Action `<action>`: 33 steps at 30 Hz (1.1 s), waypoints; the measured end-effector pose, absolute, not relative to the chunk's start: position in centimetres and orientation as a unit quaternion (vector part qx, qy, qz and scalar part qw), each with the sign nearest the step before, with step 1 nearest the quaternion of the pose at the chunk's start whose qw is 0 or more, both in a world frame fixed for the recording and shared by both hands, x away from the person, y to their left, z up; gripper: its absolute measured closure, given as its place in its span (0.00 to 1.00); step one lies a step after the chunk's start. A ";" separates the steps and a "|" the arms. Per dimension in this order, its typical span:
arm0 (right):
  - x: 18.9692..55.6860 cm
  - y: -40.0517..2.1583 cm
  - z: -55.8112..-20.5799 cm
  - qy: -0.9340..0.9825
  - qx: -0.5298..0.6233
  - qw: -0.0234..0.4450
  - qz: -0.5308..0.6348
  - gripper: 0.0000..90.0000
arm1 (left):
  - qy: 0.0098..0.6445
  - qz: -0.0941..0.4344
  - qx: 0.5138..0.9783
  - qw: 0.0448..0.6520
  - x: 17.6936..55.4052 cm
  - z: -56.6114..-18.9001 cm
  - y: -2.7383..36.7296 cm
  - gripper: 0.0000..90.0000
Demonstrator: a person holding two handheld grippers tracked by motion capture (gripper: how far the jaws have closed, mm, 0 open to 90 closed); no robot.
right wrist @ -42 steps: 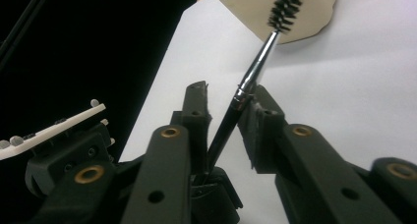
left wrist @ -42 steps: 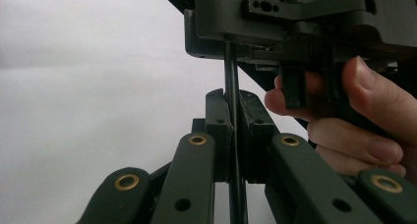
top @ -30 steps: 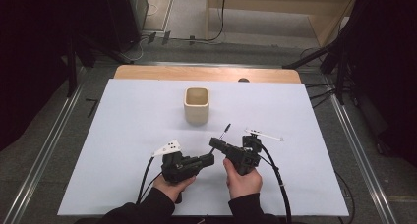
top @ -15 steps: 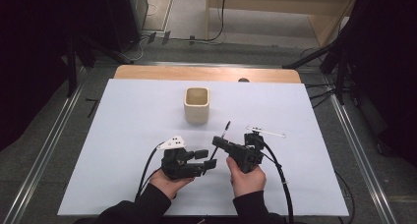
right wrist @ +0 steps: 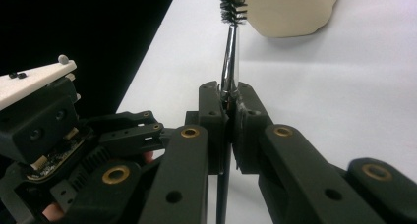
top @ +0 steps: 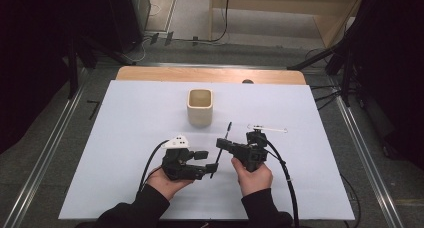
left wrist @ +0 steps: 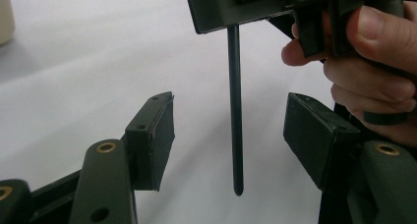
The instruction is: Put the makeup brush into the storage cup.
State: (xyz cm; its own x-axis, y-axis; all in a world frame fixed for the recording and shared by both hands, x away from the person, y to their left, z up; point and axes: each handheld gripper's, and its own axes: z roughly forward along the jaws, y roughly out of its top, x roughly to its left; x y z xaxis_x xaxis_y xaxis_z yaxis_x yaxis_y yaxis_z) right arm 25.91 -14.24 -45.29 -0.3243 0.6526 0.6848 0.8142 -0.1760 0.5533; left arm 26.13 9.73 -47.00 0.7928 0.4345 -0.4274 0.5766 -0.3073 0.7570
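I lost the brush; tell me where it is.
High view: the brush is clamped in the right tongs, front-centre, just below the beige cup.

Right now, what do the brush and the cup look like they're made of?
Brush: the shaft above the right claw glints like bare metal; the handle looks like matte dark plastic, though coated metal is possible; the tip is dark stiff bristles. Cup: cream, matte, thick rounded walls, so likely ceramic or moulded plastic; the look alone can't settle it.

L tongs (top: 203,160) jaws just opened, apart, R tongs (top: 223,145) clamped shut, hands side by side
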 end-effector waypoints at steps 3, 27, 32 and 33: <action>26.2 -14.6 -45.3 -0.644 -0.574 0.081 -0.500 0.95 | 0.315 -0.077 0.807 0.494 26.3 -47.1 9.8 0.39; 28.0 -14.9 -46.1 -0.709 -0.504 0.101 -0.482 0.95 | 0.302 -0.110 0.818 0.477 28.3 -47.1 10.2 0.37; 27.9 -14.6 -46.3 -0.717 -0.486 0.108 -0.488 0.95 | 0.285 -0.129 0.820 0.479 28.6 -47.0 10.6 0.37; 27.9 -14.5 -46.3 -0.719 -0.483 0.109 -0.488 0.95 | 0.284 -0.133 0.820 0.479 28.6 -47.0 10.6 0.38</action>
